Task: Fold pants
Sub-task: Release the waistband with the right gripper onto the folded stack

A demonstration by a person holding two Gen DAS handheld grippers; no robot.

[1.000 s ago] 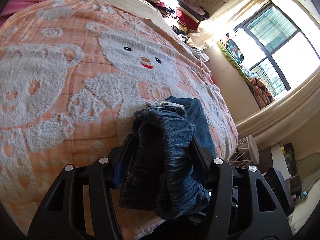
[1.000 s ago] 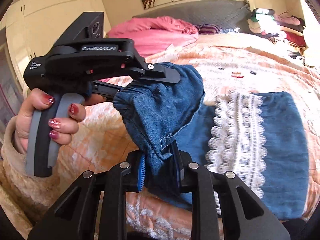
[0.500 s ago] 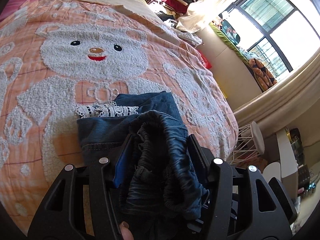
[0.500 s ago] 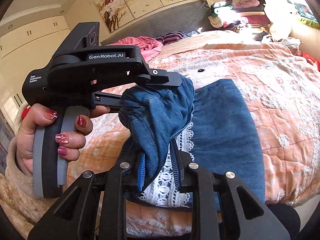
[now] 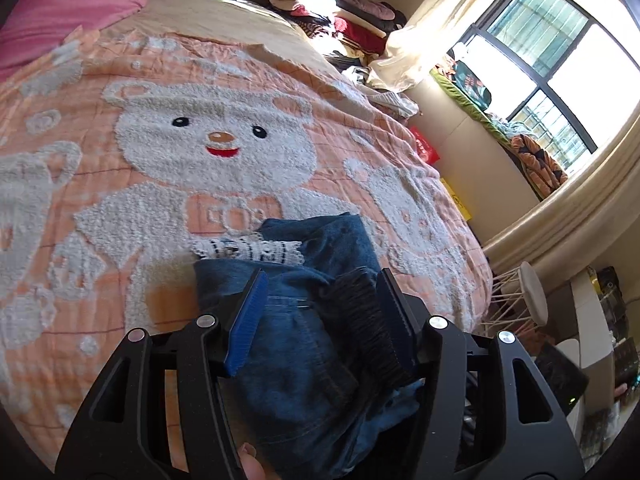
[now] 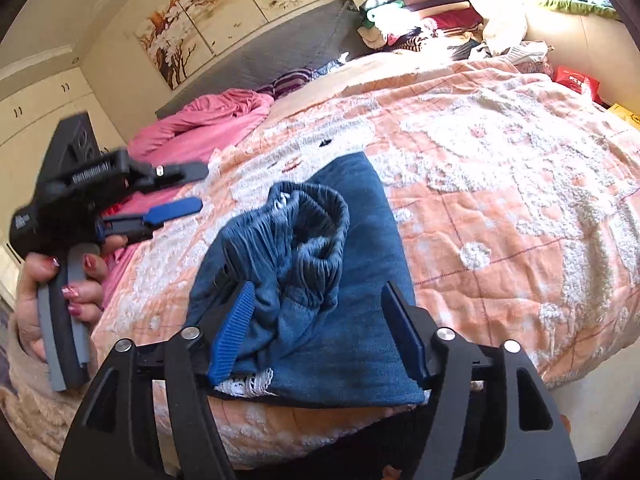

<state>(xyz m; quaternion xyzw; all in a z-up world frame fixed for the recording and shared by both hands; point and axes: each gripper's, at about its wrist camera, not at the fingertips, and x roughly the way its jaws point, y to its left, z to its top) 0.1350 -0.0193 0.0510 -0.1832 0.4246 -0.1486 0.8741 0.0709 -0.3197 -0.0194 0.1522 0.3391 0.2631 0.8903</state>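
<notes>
Judging from the loose heap, the fold could have come undone: the pants lay near the bed's edge, at 6 o'clock in the right wrist view. Their elastic waistband stood bunched and puffed on top instead of lying flat, so it might have sprung back or slid off.

The right gripper had just been opening. Its jaws stood wide with denim between them, not pinched, though the blue pad could have snagged the cloth on withdrawal. The left gripper, at 9 o'clock, stood half apart and looked empty, held in a hand.

Beneath was a soft, nubby peach bedspread with white bears, likely to grip and drag fabric. A pink blanket lay at 10 o'clock, a clothes pile at 1 o'clock and paintings at 11. In the left wrist view a bright window showed at 2 o'clock.
</notes>
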